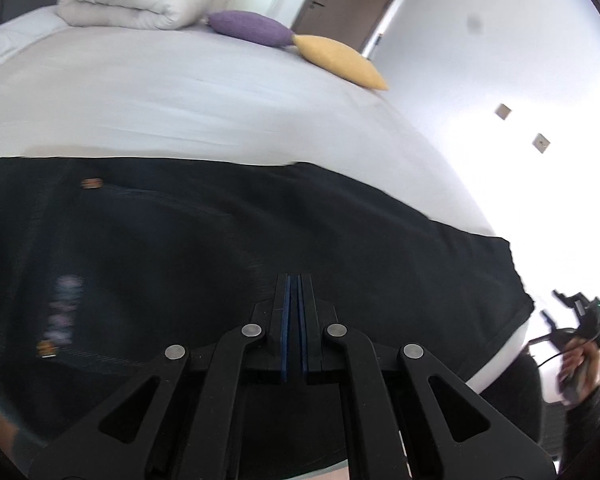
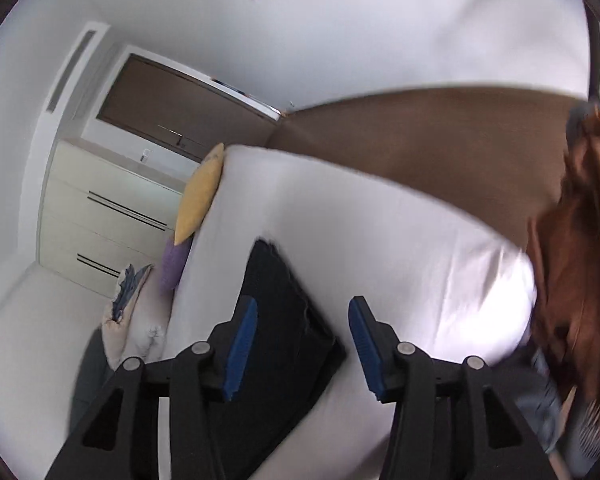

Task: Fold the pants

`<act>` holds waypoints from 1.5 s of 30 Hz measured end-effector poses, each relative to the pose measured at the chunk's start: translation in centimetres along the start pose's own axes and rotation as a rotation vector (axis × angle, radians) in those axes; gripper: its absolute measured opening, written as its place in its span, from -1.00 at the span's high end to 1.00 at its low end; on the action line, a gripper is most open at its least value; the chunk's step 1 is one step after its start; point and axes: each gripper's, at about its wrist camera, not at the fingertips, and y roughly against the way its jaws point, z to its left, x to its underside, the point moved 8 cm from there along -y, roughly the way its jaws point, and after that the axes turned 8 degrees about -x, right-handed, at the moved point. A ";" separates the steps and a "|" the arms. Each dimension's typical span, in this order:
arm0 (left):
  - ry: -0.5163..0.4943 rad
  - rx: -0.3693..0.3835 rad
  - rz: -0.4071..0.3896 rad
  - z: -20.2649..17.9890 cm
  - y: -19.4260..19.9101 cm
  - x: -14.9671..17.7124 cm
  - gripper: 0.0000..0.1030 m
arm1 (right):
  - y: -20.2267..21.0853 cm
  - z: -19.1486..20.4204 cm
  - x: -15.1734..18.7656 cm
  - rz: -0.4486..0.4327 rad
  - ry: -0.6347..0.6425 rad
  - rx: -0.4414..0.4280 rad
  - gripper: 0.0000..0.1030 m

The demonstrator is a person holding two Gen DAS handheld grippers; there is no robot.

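Under both of my tools spreads the bed (image 1: 160, 96), its white sheet filling most of the left wrist view and running ahead of and to the right of the right hand-held gripper (image 2: 303, 344). Next in size, the black pants (image 1: 228, 248) lie flat on that sheet as a wide dark slab directly ahead of and beneath the left hand-held gripper (image 1: 294, 284); a small orange tag shows on the cloth far to its left. From the right wrist I see the same pants as a dark folded block, one corner lying between and below the two fingers of the right hand-held gripper, with no pad pressing on it.

Beyond the pants, far ahead of the left hand-held gripper and to its left, a rolled cream duvet (image 1: 132, 0) sits at the far end of the bed. Just right of it lie a purple cushion (image 1: 252, 29) and then a yellow cushion (image 1: 340, 61), touching end to end near the mattress edge. A cream drawer unit (image 2: 108, 216) stands well off to the left of the right hand-held gripper.

My left hand-held gripper is clenched, its blue pads (image 1: 286, 320) pressed together with nothing visibly pinched between them. My right hand-held gripper stands released, blue pads (image 2: 242, 350) well apart. Motion blur softens the edges in both views.
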 end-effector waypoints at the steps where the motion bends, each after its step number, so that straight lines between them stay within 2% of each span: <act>1: -0.018 0.001 0.012 -1.1 -0.6 0.1 0.95 | 0.6 -1.7 -0.3 0.018 -0.032 -0.001 -0.01; 2: -0.038 -0.004 0.024 -2.0 -1.1 0.2 0.95 | 0.4 -2.5 -0.8 0.038 -0.044 0.010 -0.01; 4: -0.066 -0.014 0.049 -3.5 -2.3 0.7 0.95 | -0.4 -4.6 1.4 0.094 -0.053 0.046 -0.01; 5: -0.069 -0.019 0.071 -3.9 -2.9 1.2 0.95 | -1.6 -4.9 1.8 0.098 -0.075 0.047 0.00; 7: -0.062 -0.035 0.146 -3.9 -4.6 2.7 0.95 | -1.2 -5.2 1.9 0.081 -0.103 0.025 -0.03; 9: -0.030 -0.008 0.123 -3.6 -4.8 3.2 0.95 | -1.2 -5.0 1.6 0.076 -0.118 -0.004 -0.09; 12: 0.019 0.036 0.142 -3.1 -5.0 3.7 0.95 | -0.8 -4.8 1.5 0.068 -0.133 -0.053 -0.12; 18: 0.010 0.047 0.156 -3.3 -5.0 3.9 0.95 | -2.7 -4.0 1.4 0.043 -0.198 -0.165 -0.11; 20: 0.017 0.051 0.162 -2.9 -5.9 4.0 0.95 | -3.4 -3.8 1.2 0.028 -0.198 -0.174 -0.08; 21: 0.014 0.049 0.164 -2.9 -6.0 4.0 0.95 | -3.7 -3.8 1.0 0.019 -0.192 -0.179 0.00; 23: 0.003 0.041 0.164 -3.0 -6.0 4.1 0.95 | -4.3 -3.9 0.8 0.018 -0.186 -0.170 0.31; 24: 0.001 0.038 0.163 -3.0 -6.0 4.1 0.95 | -4.5 -4.1 0.7 0.024 -0.194 -0.167 0.60; 25: 0.002 0.036 0.162 -3.1 -5.9 4.0 0.95 | -4.7 -4.4 0.7 0.030 -0.204 -0.162 0.73; 31: 0.007 0.032 0.160 -3.2 -5.9 4.0 0.95 | -5.0 -3.9 1.2 0.027 -0.178 -0.122 0.76; 33: 0.006 0.027 0.161 -3.3 -5.9 3.9 0.95 | -4.9 -2.6 1.4 0.027 -0.115 -0.097 0.77; 35: 0.009 0.022 0.162 -3.2 -5.7 3.7 0.95 | -4.9 0.1 2.0 0.042 0.011 -0.070 0.77; 38: 0.026 0.006 0.162 -3.3 -5.5 3.5 0.95 | -5.6 5.8 4.7 0.092 0.269 -0.046 0.77; 42: 0.053 0.004 0.175 -4.0 -4.9 3.1 0.95 | -7.6 12.6 12.7 0.191 0.696 0.001 0.77; 45: 0.071 0.037 0.190 -5.1 -4.9 2.6 0.94 | -10.8 12.6 19.6 0.290 0.991 0.138 0.77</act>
